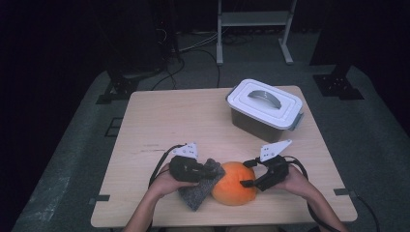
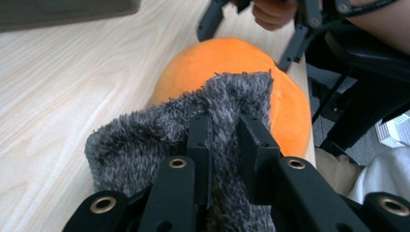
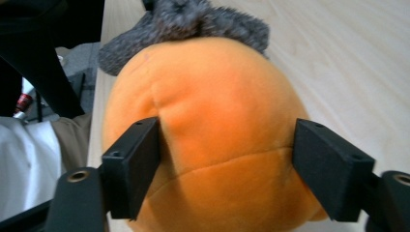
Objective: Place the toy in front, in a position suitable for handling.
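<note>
One plush, one cloth, one box, two tongs

On the desk (image 1: 159, 116) there lay one orange plush ball (image 1: 234, 183), one grey fuzzy cloth (image 1: 199, 187) and one lidded white-topped storage box (image 1: 264, 110). Two tongs were at work, one in each hand.

The plush ball sat near the desk's front edge, between the two tongs, with the box well apart from it toward the far right corner. The cloth lay just left of the ball, its upper edge draped against the ball's side.

The left tongs (image 2: 223, 140) were clenched on a fold of the grey cloth, the two black jaws nearly together with the pile bunched between them. The right tongs (image 3: 227, 159) stood wide, straddling the ball: the left jaw pressed into the orange fabric and dented it, the right jaw lay against the other flank, so they were grasping the ball
</note>
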`<action>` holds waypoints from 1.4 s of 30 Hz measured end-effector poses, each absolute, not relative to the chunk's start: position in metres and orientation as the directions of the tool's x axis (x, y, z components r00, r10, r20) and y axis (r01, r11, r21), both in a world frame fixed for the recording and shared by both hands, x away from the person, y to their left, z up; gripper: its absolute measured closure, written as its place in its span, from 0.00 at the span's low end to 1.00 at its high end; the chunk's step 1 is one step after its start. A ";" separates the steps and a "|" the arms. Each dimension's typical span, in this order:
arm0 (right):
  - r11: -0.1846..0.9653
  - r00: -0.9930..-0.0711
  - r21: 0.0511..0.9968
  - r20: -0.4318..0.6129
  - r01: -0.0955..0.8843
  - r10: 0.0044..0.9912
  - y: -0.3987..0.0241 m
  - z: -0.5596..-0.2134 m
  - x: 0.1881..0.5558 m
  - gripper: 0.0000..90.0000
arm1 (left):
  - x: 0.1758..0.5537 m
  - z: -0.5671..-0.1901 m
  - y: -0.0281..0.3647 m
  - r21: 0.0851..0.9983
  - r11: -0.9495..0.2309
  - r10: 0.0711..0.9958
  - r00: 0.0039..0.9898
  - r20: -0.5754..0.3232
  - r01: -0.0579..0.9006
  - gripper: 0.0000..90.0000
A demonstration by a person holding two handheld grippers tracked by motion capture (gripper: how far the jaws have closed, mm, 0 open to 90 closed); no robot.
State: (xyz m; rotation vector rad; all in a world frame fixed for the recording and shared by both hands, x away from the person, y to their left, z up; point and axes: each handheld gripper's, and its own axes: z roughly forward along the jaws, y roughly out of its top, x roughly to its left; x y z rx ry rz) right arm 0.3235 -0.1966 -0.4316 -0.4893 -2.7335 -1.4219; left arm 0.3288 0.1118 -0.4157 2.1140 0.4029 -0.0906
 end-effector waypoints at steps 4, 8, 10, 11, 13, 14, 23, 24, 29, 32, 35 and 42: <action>0.548 -0.951 0.791 0.135 0.271 0.277 -0.194 -0.431 0.313 0.33 | 0.333 -0.416 0.109 0.806 -0.491 0.273 0.937 -0.217 0.330 0.85; 0.535 -0.947 0.800 0.126 0.273 0.295 -0.189 -0.431 0.307 0.41 | 0.337 -0.417 0.107 0.804 -0.491 0.300 0.931 -0.207 0.337 0.85; 0.540 -0.950 0.805 0.090 0.247 0.299 -0.186 -0.428 0.305 0.50 | 0.340 -0.416 0.108 0.806 -0.479 0.309 0.926 -0.217 0.349 0.86; 0.534 -0.950 0.814 0.068 0.229 0.304 -0.183 -0.426 0.303 0.54 | 0.341 -0.416 0.109 0.806 -0.474 0.313 0.924 -0.221 0.354 0.86; 0.531 -0.949 0.822 0.034 0.205 0.314 -0.179 -0.422 0.303 0.60 | 0.344 -0.414 0.110 0.806 -0.471 0.326 0.920 -0.218 0.358 0.86; 0.528 -0.946 0.826 0.020 0.198 0.323 -0.176 -0.420 0.303 0.61 | 0.346 -0.413 0.111 0.807 -0.467 0.331 0.918 -0.220 0.362 0.86; 0.567 -0.952 0.811 -0.044 0.142 0.302 -0.166 -0.417 0.298 0.58 | 0.336 -0.399 0.104 0.813 -0.493 0.290 0.939 -0.182 0.310 0.86; 0.575 -0.958 0.805 -0.031 0.144 0.284 -0.167 -0.418 0.296 0.56 | 0.333 -0.401 0.102 0.812 -0.494 0.274 0.942 -0.192 0.309 0.86; 0.582 -0.975 0.802 0.001 0.135 0.224 -0.178 -0.414 0.295 0.36 | 0.323 -0.406 0.098 0.814 -0.505 0.244 0.952 -0.183 0.286 0.86; 0.566 -0.971 0.809 0.022 0.158 0.240 -0.181 -0.409 0.302 0.28 | 0.320 -0.404 0.098 0.812 -0.517 0.221 0.958 -0.180 0.272 0.86; 0.585 -0.976 0.797 0.026 0.151 0.216 -0.179 -0.411 0.308 0.30 | 0.319 -0.404 0.096 0.806 -0.534 0.200 0.964 -0.173 0.255 0.86; 0.549 -0.966 0.808 0.092 0.215 0.243 -0.175 -0.426 0.309 0.35 | 0.320 -0.405 0.096 0.808 -0.529 0.207 0.963 -0.171 0.258 0.86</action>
